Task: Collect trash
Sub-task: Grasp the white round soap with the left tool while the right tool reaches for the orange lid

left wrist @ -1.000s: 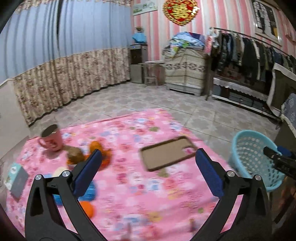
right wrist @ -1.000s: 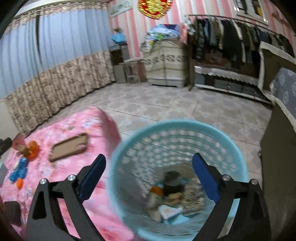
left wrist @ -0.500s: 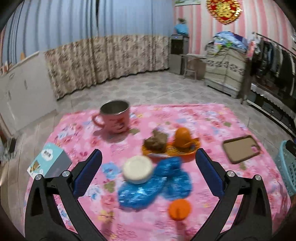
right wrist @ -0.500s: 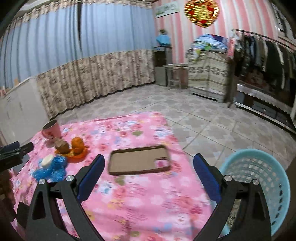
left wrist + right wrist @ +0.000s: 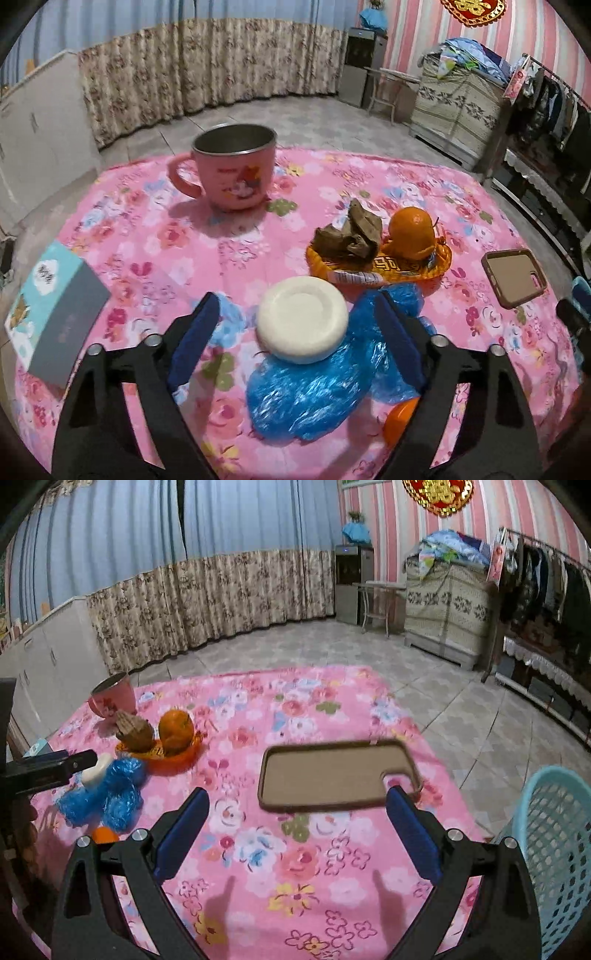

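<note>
Left gripper [image 5: 295,332] closing, jaws astride white round lid [image 5: 302,329] on blue plastic wrap [image 5: 314,391], pads not yet pressing; crumpled brown paper [image 5: 349,236] at one o'clock; right gripper [image 5: 297,830] spread wide, empty; teal basket [image 5: 554,834] at three o'clock.

The left tool [image 5: 295,325] points steeply downward, its two blue-padded fingers [image 5: 194,345] spread apart and closing, with nothing pressed between the pads. The right tool [image 5: 297,834] also tilts downward, its blue-padded fingers [image 5: 413,836] held wide apart and gripping nothing. From the right wrist view, the left tool shows as a dark bar at the left edge.
</note>
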